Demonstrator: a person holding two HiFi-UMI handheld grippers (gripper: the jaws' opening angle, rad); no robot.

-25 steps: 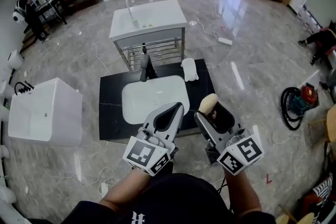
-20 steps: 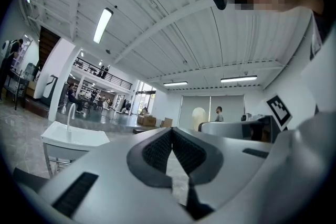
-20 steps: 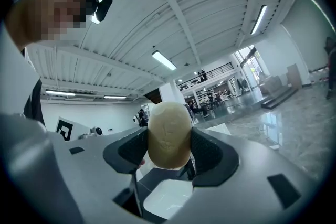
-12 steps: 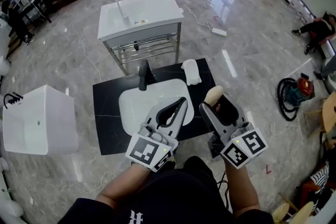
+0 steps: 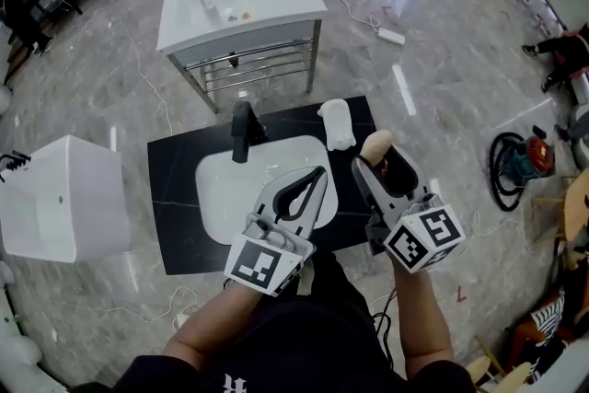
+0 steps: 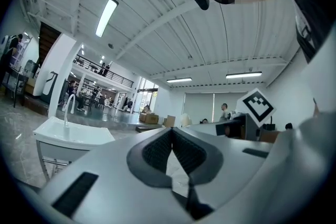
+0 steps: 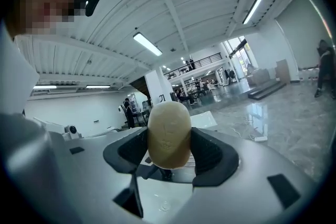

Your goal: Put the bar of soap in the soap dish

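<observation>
We list the right gripper (image 5: 379, 163) first: its jaws are clamped on the bar of soap (image 5: 375, 144), pale and rounded, gripped by its lower half with the upper end standing clear of the tips. We enter the left gripper (image 5: 317, 172) as empty, with its jaws pressed together on nothing, over the front of the white basin (image 5: 225, 189). The soap dish (image 5: 337, 123) is white and sits on the black counter (image 5: 175, 198), right of the basin and level with the black faucet (image 5: 241, 129). The soap is up in the air just beside the dish in the head view, not in it.

Risks, as we judge them:
- The soap is held on its curved sides, so a loosened or twisted grip could let it squirm out onto the counter, into the basin or to the floor.
- The dish looks small and light, so a landing off its middle could push or tip it, and it stands near the counter's far edge.
- A release from too high could bounce the soap out.

Not determinable:
- The dish's inside is too small to read, so we cannot tell its depth or whether it has ridges.
- Both gripper views look up at the ceiling and show neither dish nor counter.
- The steep downward view hides how high the soap is above the dish.
- The soap's lower end is buried between the pads.
</observation>
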